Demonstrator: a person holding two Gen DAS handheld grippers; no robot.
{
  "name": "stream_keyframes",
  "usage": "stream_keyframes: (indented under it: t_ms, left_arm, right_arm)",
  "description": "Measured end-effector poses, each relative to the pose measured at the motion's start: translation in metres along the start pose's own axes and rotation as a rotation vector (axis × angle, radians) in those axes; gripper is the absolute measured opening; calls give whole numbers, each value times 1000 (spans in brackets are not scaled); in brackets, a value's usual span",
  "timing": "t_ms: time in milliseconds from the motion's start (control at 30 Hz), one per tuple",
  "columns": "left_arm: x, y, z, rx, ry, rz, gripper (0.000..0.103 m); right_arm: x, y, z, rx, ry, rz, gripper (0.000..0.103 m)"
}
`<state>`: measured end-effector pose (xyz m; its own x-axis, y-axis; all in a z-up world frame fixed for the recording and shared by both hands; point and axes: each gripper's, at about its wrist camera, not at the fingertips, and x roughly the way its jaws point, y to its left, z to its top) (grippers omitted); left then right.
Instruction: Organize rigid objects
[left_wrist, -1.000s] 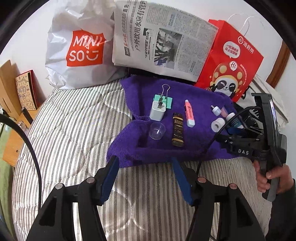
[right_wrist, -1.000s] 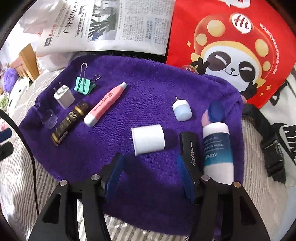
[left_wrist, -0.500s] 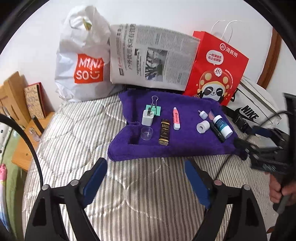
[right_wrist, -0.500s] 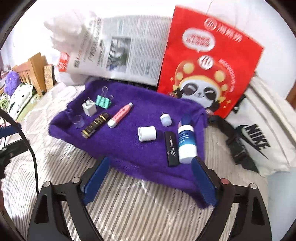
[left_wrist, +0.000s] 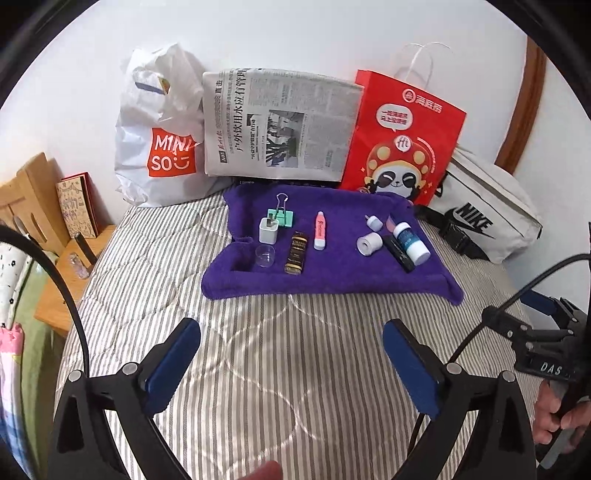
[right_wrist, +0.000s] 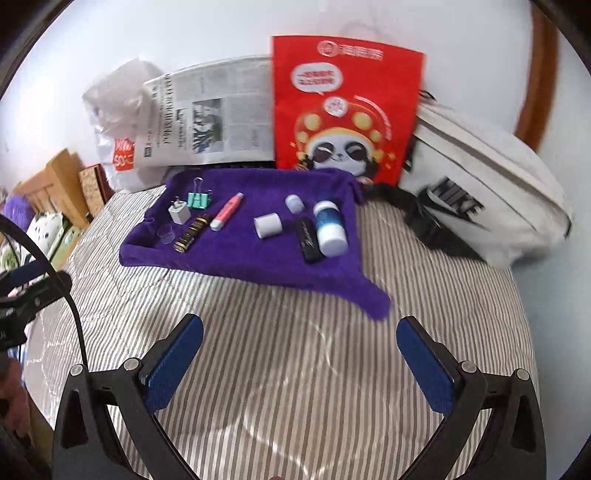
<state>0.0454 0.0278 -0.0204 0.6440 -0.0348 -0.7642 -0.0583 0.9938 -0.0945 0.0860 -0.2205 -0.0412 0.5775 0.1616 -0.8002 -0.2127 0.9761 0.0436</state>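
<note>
Two grippers spread wide over striped bedding, left gripper (left_wrist: 291, 354) and right gripper (right_wrist: 299, 350) both just opened (nothing between the pads), small items lined up on purple towel (left_wrist: 332, 273) at frame centre

White plastic bag (left_wrist: 159, 129) reads MINISO; white pouch (left_wrist: 487, 218) reads NIKE (with swoosh)

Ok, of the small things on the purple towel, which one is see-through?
The clear plastic cup at the towel's left front, beside the white charger plug; everything else there is opaque.
</note>
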Motion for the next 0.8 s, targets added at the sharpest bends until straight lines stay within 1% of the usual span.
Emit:
stream_keyframes:
  t_ms: [67,167,300,500,800]
  left_arm:
    - [-5,-3,-3,6,-1,2,100]
    - [-7,-6,-4,17,11,40,100]
    - [-12,-9,-2,21,28,21,100]
    - [-19,-19,6,59,22,46,100]
    - [-33,-32,13,92,0,46,100]
  right_arm:
    - [-6,-5,-3,15,-3,-9,103]
    - [-17,-11,-8,30,-10,-28,103]
    - [-30,-20,-14,63,-10,-45,103]
    - [-42,-28,-20,88,-18,-51,103]
    - [-53,-33,-18,95,-33,-60,103]
